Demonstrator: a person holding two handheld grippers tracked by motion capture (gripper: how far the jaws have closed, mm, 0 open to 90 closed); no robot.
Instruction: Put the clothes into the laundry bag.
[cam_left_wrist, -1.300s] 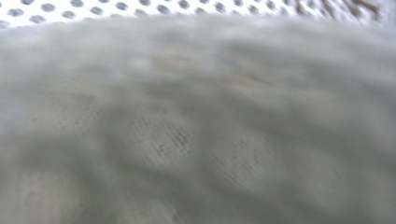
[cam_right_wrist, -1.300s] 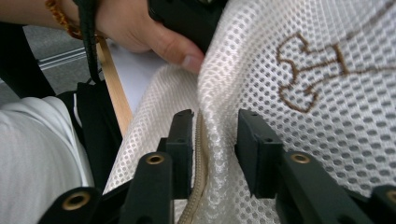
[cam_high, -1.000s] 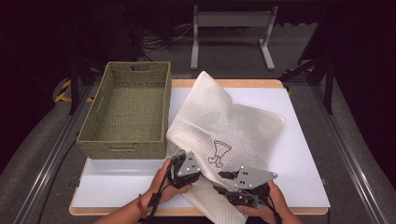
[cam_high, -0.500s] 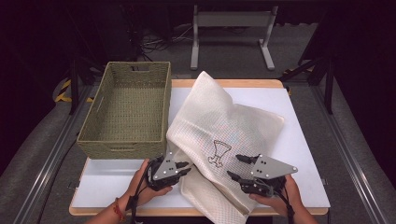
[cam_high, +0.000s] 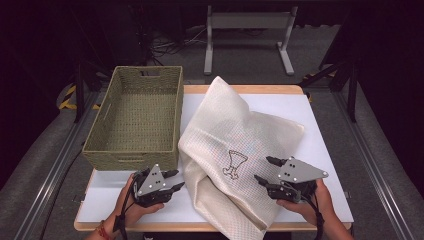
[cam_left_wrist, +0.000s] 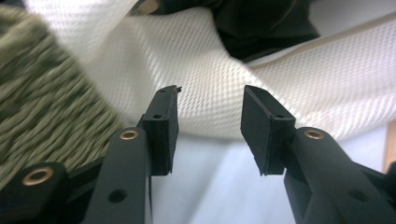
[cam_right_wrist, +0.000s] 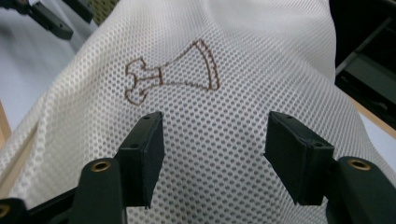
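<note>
High view: the cream mesh bag (cam_high: 235, 150) lies crumpled on the white table (cam_high: 325, 145), beside the woven basket (cam_high: 135, 120). The left gripper (cam_high: 172, 180) and right gripper (cam_high: 264, 170) flank it, jaws just opening, nothing between them.

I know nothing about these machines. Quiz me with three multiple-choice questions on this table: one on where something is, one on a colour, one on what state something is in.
1. Where does the basket stand relative to the cloth?
A. to its left
B. to its right
C. on top of it

2. What colour is the little stitched figure on the cloth?
A. blue
B. brown
C. red

3. How is the left claw now?
A. clamped on the cloth
B. clamped on the basket
C. open, holding nothing

Answers:
1. A, in the high view the basket fills the table's left side.
2. B, the right gripper view shows brown thread.
3. C, the left gripper view shows bare space between its jaws.
</note>
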